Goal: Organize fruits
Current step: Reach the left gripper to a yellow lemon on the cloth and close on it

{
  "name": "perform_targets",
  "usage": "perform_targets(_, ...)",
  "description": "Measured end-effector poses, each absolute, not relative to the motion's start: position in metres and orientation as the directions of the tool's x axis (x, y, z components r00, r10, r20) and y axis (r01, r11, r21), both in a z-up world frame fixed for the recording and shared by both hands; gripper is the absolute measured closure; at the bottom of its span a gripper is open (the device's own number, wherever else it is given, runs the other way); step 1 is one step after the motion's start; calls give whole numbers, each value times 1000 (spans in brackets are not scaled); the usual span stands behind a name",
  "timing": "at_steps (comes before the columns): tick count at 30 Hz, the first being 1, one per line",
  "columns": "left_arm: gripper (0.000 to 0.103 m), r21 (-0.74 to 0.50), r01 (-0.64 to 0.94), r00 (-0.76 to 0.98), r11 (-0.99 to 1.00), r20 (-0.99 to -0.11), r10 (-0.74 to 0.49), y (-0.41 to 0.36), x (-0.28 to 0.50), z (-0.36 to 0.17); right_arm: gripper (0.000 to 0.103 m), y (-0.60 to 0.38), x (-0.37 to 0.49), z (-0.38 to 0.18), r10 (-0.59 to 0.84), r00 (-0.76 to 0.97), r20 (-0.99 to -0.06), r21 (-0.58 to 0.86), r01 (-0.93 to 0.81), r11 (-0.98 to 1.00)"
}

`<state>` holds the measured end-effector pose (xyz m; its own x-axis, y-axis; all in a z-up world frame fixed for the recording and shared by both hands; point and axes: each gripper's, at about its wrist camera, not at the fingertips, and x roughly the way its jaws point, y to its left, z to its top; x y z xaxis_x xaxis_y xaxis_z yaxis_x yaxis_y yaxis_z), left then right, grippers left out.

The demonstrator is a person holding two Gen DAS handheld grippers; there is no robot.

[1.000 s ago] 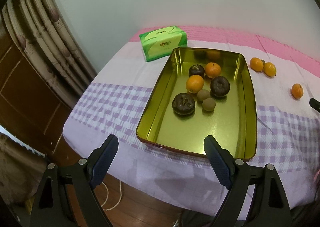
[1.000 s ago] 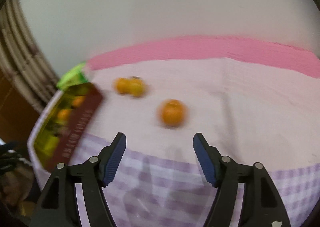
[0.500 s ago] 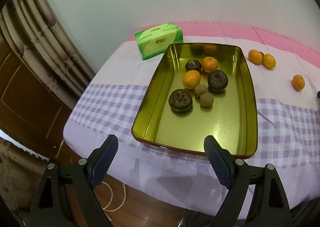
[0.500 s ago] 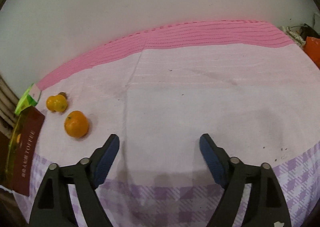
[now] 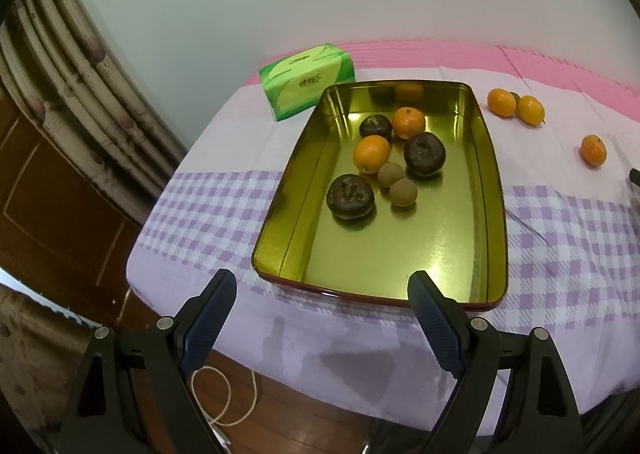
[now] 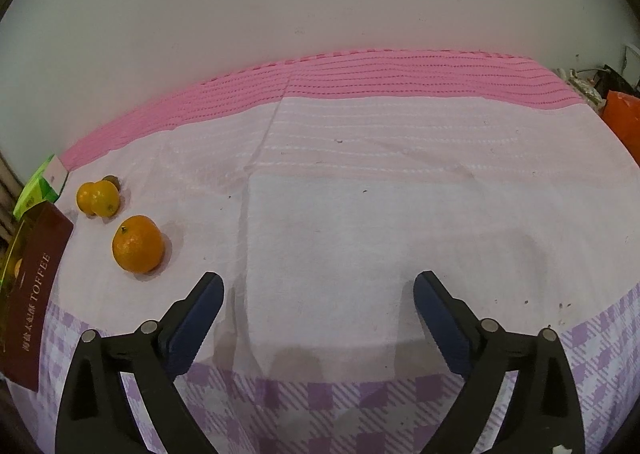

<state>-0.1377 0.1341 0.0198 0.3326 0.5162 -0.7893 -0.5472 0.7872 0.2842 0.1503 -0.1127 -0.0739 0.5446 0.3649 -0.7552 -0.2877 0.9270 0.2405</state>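
so left claw (image 5: pixel 322 296) gapes wide, holding nothing, hovering off the table (image 5: pixel 208 209) edge just short of the gold tin (image 5: pixel 298 213). right claw (image 6: pixel 318 294) equally wide, nothing in it, above bare cloth. tin's long axis runs away from the left claw toward the wall. inside it: two oranges (image 5: pixel 371 153), three dark fruits (image 5: pixel 350 196), two small brown ones (image 5: pixel 403 192). outside: lone orange (image 6: pixel 137 244) left of the right claw, a touching pair (image 6: pixel 98 198) beyond it. one green tissue pack (image 5: pixel 307 81) by the tin's far corner.
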Motion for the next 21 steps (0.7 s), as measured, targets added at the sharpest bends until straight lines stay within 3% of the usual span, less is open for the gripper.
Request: perform_targets(21,11,415,-379,391,827,-738,550,73,-99,28,3,-123,150,-73,468,524,-712,346,-317,883)
